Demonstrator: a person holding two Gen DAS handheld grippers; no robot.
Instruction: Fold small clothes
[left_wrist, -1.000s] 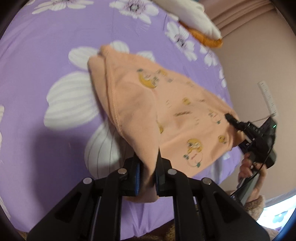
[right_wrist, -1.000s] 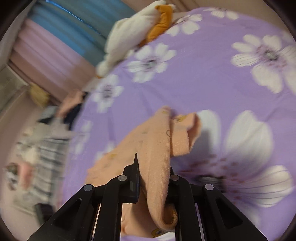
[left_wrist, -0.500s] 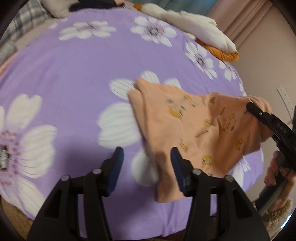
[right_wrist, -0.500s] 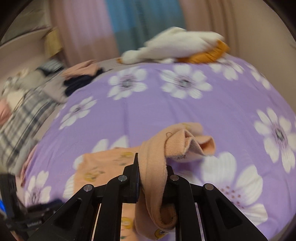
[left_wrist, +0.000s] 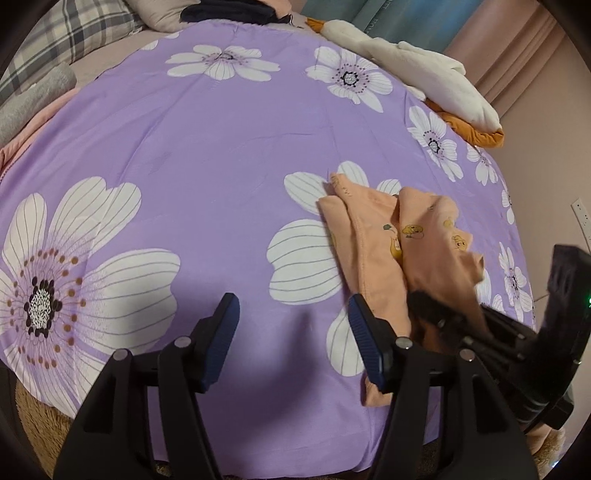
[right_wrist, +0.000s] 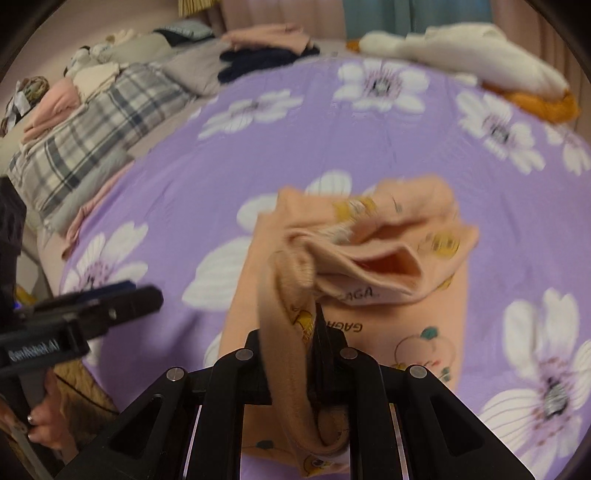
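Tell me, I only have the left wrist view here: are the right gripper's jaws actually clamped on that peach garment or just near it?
Observer: Clamped. In the right wrist view the right gripper pinches a thick bunched fold of the peach garment between its jaws.
Operator: Is the whole garment off the bed?
Observer: No. The lifted part hangs over a lower layer that lies flat on the purple bedspread, with printed letters showing on it.
Operator: And my left gripper, is it on any cloth?
Observer: No. From the right wrist view the left gripper sits apart from the garment, over bare bedspread; its jaws have just been opening and nothing is between them.
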